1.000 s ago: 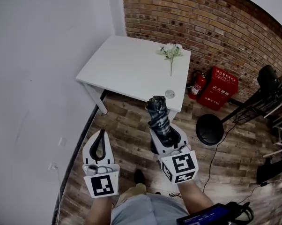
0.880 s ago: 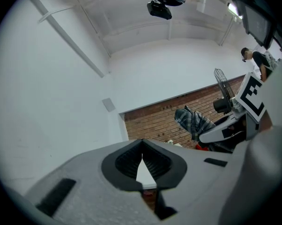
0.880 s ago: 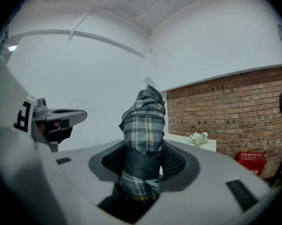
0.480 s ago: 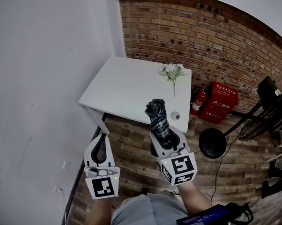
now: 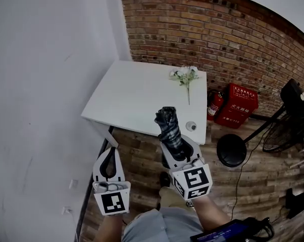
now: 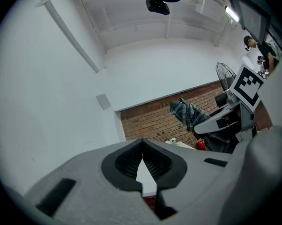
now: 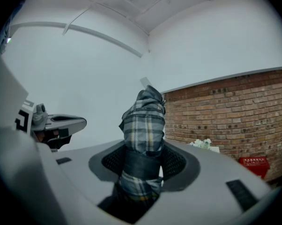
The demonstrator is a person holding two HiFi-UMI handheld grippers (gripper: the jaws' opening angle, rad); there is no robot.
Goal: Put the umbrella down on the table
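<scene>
A folded plaid umbrella (image 5: 168, 127) sticks out forward and up from my right gripper (image 5: 178, 142), whose jaws are shut on its lower part. In the right gripper view the umbrella (image 7: 143, 125) fills the gap between the pads, strap band at the grip. Its tip overlaps the near edge of the white table (image 5: 137, 95) in the head view. My left gripper (image 5: 110, 149) hangs to the left over the wooden floor, short of the table, shut with nothing in it. In the left gripper view the left gripper (image 6: 142, 147) has its pads meeting at the tips, and the umbrella (image 6: 188, 114) shows at the right.
White flowers (image 5: 185, 75) lie at the table's far right corner, and a small round object (image 5: 191, 126) sits near its front right corner. A white wall runs along the left and a brick wall behind. A fire extinguisher (image 5: 213, 105), a red box (image 5: 238, 106) and a black round stool (image 5: 231, 150) stand right of the table.
Both grippers and the head have moved forward toward the table. The umbrella's tip, earlier short of the table's front edge, now overlaps it. Both grips are unchanged.
</scene>
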